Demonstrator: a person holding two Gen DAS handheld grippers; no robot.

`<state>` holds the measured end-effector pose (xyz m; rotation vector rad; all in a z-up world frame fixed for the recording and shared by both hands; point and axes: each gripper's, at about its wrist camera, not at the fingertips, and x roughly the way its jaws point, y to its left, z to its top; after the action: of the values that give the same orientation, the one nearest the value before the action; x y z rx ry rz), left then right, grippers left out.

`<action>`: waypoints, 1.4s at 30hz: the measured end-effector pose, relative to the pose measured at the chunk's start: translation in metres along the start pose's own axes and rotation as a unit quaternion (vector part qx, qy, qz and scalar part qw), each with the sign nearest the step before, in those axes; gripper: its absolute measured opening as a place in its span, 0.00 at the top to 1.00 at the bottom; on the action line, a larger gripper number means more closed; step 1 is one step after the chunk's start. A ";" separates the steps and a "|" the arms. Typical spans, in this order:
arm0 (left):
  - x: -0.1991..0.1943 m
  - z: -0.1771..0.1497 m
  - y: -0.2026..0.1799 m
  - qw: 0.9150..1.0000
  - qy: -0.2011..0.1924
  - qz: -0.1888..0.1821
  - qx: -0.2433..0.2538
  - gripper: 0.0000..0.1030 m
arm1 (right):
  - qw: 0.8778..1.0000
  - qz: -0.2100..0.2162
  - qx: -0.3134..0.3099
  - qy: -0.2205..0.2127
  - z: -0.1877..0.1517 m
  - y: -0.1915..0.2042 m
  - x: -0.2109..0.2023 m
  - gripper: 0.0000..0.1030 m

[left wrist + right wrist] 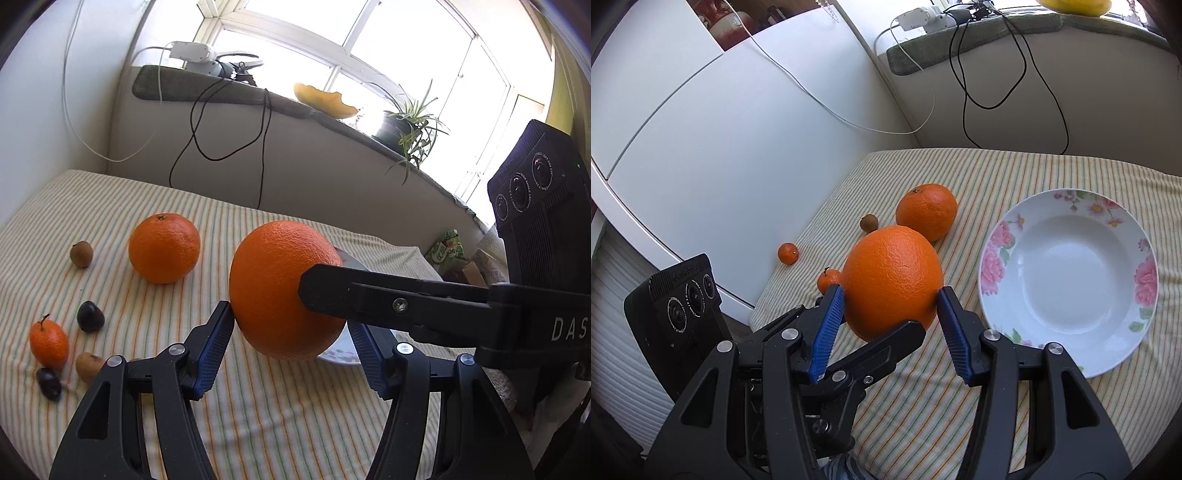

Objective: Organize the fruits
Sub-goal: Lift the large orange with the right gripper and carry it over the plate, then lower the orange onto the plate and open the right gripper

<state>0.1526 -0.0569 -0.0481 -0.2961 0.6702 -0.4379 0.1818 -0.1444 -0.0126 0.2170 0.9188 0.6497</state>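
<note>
Here, in the left wrist view, the left gripper clamps a large orange above the striped tablecloth, with the right gripper's finger pressed against its side and a second orange resting beyond. In the right wrist view, the right gripper grasps the same large orange between blue pads, raised just beside the flowered plate.

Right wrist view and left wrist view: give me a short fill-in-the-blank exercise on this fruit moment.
1. The large round orange is held between ____ grippers at once.
2. The white floral-rimmed plate holds ____ fruit.
3. A second big orange rests on the ____ tablecloth.
4. On the sill, the green potted plant stands next to the ____.

Missing words: two; no; striped; window
</note>
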 end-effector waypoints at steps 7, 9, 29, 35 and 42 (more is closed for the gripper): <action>0.042 0.016 -0.020 0.999 0.032 -0.030 0.005 0.39 | 0.999 -0.030 0.024 -0.019 0.012 -0.037 -0.019 0.46; 0.055 0.019 -0.024 0.999 0.043 -0.034 0.003 0.39 | 0.999 -0.037 0.029 -0.023 0.016 -0.048 -0.022 0.46; 0.117 0.022 -0.041 0.995 0.100 -0.017 0.020 0.39 | 0.994 -0.062 0.093 -0.013 0.030 -0.131 -0.006 0.46; 0.114 0.024 -0.043 0.995 0.091 0.003 0.028 0.38 | 0.993 -0.064 0.096 -0.016 0.028 -0.135 -0.006 0.46; 0.099 0.029 -0.045 0.996 0.072 0.015 0.040 0.37 | 0.991 -0.086 0.091 -0.040 0.029 -0.132 -0.024 0.46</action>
<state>0.2274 -0.1399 -0.0607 -0.1794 0.7956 -0.4594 0.2510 -0.2600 -0.0371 0.3197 0.9089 0.3953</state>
